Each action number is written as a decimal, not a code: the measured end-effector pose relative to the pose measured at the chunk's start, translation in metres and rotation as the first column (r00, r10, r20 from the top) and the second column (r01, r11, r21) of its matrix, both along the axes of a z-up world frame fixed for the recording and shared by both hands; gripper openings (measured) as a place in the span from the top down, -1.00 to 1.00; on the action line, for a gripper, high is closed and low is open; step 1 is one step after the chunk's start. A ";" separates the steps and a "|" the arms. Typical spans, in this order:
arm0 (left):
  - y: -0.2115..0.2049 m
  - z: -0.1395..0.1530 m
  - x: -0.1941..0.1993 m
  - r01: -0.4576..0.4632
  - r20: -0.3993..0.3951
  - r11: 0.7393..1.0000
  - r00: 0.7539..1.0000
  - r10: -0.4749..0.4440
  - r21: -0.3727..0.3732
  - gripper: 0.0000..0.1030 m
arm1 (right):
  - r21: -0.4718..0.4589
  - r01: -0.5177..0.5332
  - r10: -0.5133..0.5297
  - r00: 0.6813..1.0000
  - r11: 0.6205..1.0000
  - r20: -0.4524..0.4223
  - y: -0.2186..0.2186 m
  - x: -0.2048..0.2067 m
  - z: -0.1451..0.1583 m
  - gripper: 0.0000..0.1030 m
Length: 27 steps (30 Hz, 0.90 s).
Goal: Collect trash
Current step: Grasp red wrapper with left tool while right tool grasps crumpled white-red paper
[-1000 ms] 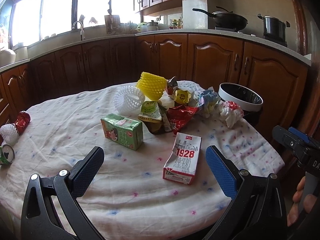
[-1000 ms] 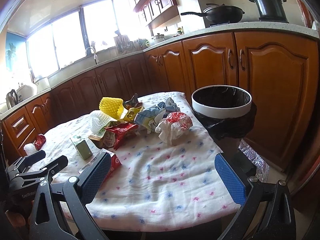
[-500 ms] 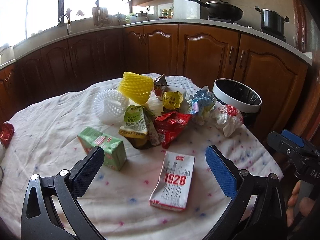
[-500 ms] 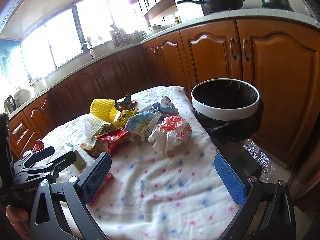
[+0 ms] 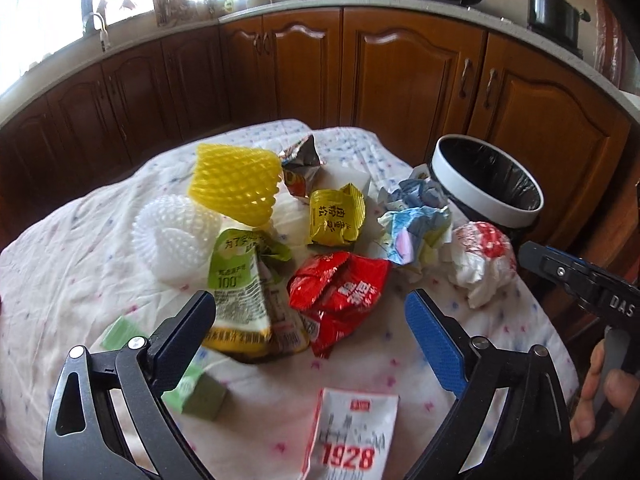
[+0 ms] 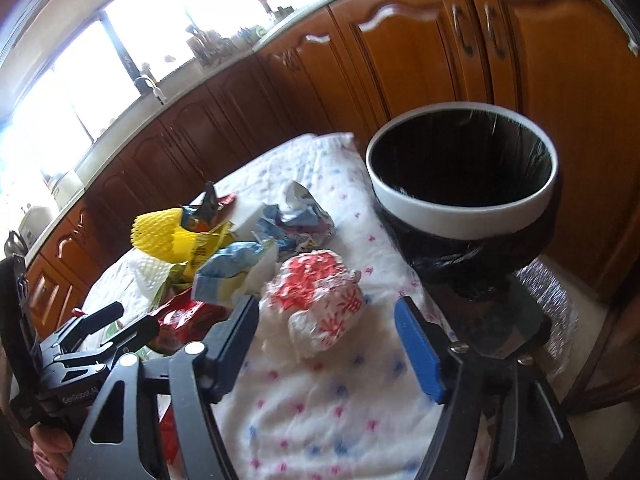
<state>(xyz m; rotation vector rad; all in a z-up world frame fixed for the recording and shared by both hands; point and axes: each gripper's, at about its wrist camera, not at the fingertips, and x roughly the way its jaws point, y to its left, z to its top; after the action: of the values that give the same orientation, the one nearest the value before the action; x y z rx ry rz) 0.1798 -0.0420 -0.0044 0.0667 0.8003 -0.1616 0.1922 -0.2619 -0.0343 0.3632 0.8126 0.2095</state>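
Observation:
Trash lies on a cloth-covered table. My left gripper is open above a red wrapper and a green pouch. A "1928" carton lies near its fingers, a green carton under the left finger. My right gripper is open around a crumpled red-and-white bag, also in the left wrist view. A white-rimmed bin with a black liner stands just beyond the table's right edge.
A yellow foam net, a white foam net, a yellow wrapper and crumpled blue paper crowd the table's middle. Wooden cabinets run behind. The right gripper's body shows at the left view's right edge.
Both grippers have moved forward and down toward the trash pile. The right gripper now brackets the red-and-white bag; the left now hangs over the red wrapper, past the 1928 carton.

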 end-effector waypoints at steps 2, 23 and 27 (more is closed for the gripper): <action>-0.002 -0.005 0.010 0.004 -0.025 1.000 1.000 -0.004 0.005 -0.82 | 0.024 0.003 -0.002 1.000 1.000 -0.031 -0.004 0.008 -0.008 -0.21; -0.001 -0.002 -0.002 0.084 -0.052 0.994 0.995 -0.087 -0.065 0.68 | 0.061 -0.073 0.068 0.995 0.996 0.069 -0.004 -0.031 0.018 0.78; 0.001 0.017 -0.013 0.091 -0.008 0.992 0.996 -0.092 -0.085 0.71 | 0.059 -0.055 0.049 0.994 0.997 0.100 -0.009 -0.039 0.029 0.78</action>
<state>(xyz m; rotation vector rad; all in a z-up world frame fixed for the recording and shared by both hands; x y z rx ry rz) 0.1664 -0.0407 0.0122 0.0223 0.8014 -0.2824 0.1533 -0.2704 -0.0053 0.3874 0.7196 0.2997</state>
